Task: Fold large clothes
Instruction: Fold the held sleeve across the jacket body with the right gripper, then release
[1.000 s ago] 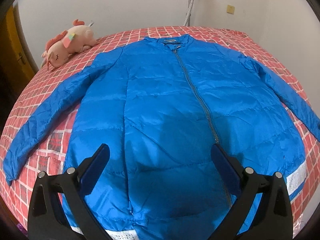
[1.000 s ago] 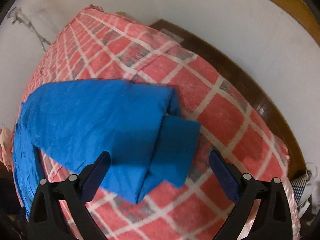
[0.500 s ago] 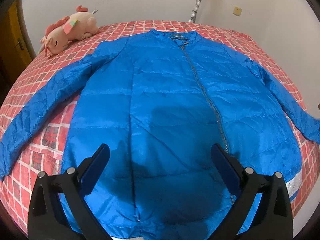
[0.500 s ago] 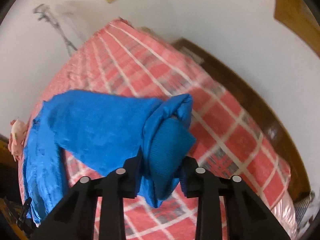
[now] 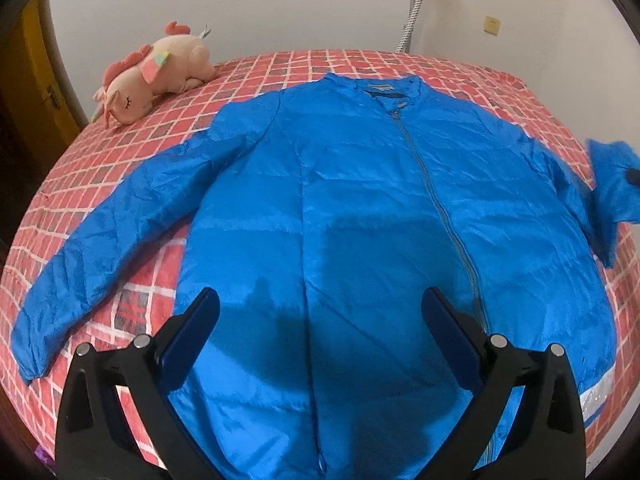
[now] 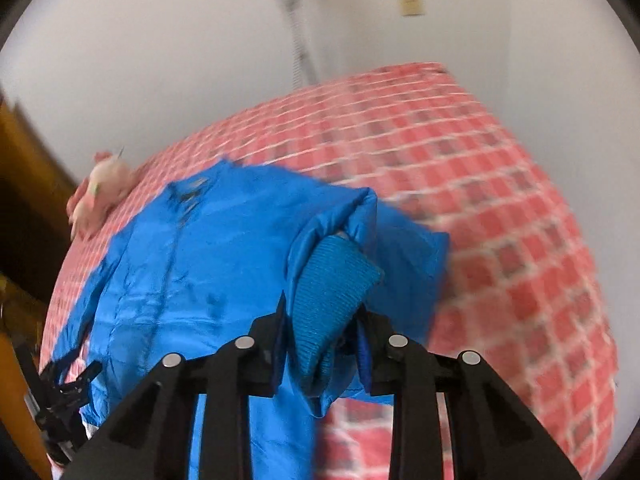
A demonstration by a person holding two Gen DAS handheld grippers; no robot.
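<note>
soft, even indoor light fills both views, with pale sheen on the glossy blue padded jacket (image 5: pixel 360 216) and a dark shadow falling across its lower front. the left wrist view is sharp, while the right wrist view is smeared by motion blur over the red checked bedspread (image 6: pixel 500 208) and the white wall. both fisheye pictures bend strongly outward and end in black corners.
</note>
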